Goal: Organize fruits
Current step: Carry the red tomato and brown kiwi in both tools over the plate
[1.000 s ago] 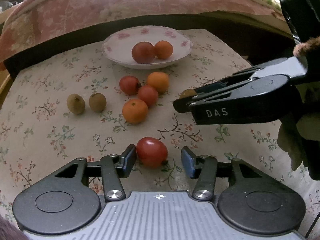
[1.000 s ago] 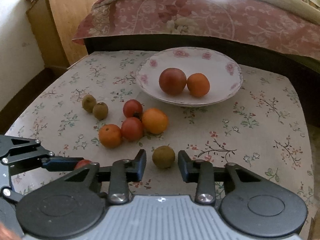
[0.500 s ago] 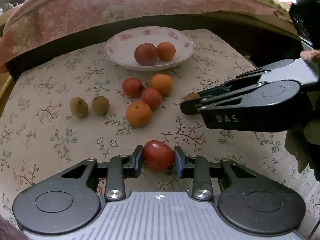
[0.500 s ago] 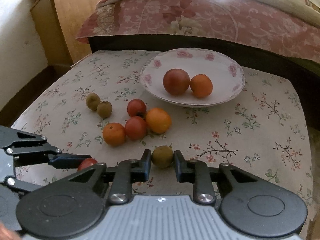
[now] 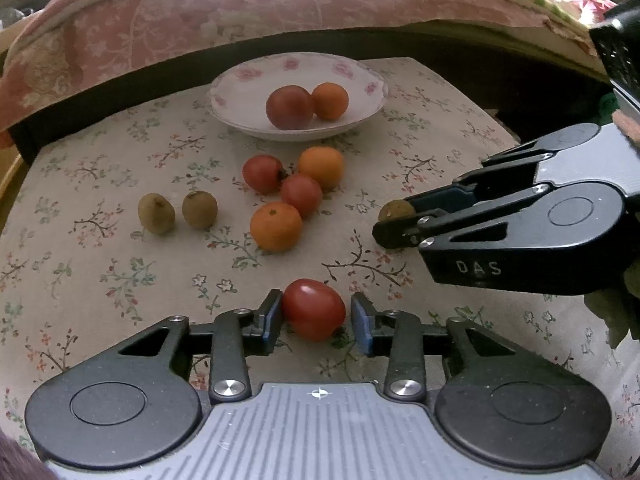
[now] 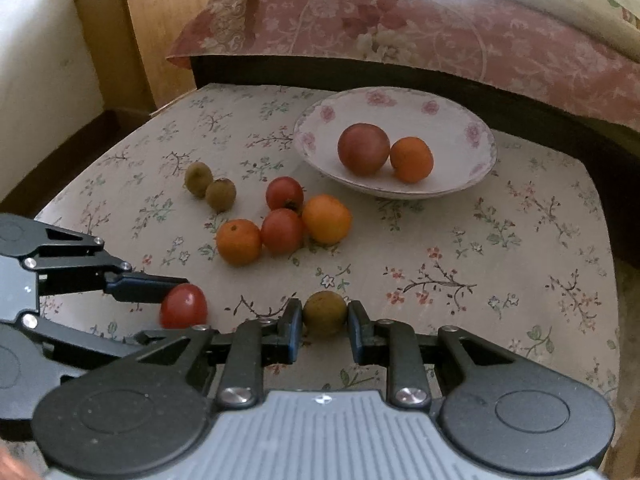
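Here, the left gripper (image 5: 316, 314) has its blue-padded jaws narrowed around a glossy red tomato (image 5: 313, 309) that sits on the floral-printed tablecloth (image 5: 100, 280); the left pad touches the fruit, while a thin gap seems to remain at the right pad, though the fisheye view makes that hard to judge. The right gripper (image 6: 324, 322) is closed on a small brownish-green kiwi (image 6: 324, 313), both pads pressing its sides, low over the cloth. In the left wrist view that kiwi peeks out just beyond the right gripper's fingertips. Near the cloth's middle lies a tight cluster of two red tomatoes (image 5: 262, 173) and two round oranges (image 5: 276, 226), touching one another. Two more fuzzy brown kiwis (image 5: 156, 213) stand side by side to the cluster's left, slightly apart from it. Farther back, a shallow white bowl with pink flowers (image 5: 240, 80) holds a dark red tomato (image 5: 289, 107) touching a small orange (image 5: 330, 101). Behind the table runs a pink patterned bedspread (image 6: 400, 32).
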Available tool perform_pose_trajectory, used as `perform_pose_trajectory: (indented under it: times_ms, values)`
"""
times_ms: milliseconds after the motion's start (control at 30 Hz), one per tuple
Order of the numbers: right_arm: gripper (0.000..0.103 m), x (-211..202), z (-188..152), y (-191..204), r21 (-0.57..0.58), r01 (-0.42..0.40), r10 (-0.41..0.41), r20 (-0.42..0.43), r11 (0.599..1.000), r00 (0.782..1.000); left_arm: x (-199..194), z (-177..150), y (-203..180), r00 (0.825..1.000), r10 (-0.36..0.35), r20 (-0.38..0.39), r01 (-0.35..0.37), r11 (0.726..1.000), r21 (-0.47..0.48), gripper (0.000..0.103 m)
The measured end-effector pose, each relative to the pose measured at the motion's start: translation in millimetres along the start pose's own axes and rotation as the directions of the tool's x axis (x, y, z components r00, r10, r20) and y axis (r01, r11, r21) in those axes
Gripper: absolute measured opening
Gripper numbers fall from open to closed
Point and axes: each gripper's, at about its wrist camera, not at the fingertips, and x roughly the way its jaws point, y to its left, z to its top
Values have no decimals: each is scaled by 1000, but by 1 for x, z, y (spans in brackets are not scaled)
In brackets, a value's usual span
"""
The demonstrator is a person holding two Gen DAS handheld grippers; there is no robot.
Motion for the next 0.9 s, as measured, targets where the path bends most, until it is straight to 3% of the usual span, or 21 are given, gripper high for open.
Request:
perform_pose_trajectory:
  times_ms: [133,500,733,900]
  values:
    - [27,1,-1,2,-21,4,-4,0,1000,1000,1,-1,-2,1000,10,0,-10,1000,12,59]
    - [29,-3,-4,-1,-14,-1,1,-3,1000,1000,2,-1,0,1000,6,-5,-6,1000,-10,62]
    - [28,-4,-4,1,-18,17,-18,-15,1000,1000,1,0,3,1000,7,-2,-7,1000,-29,41]
    - [26,-7,-5,3,-27,25,-26,-21,999,999,-1,0,2,1000,13,-5,-13,1000,-20,40]
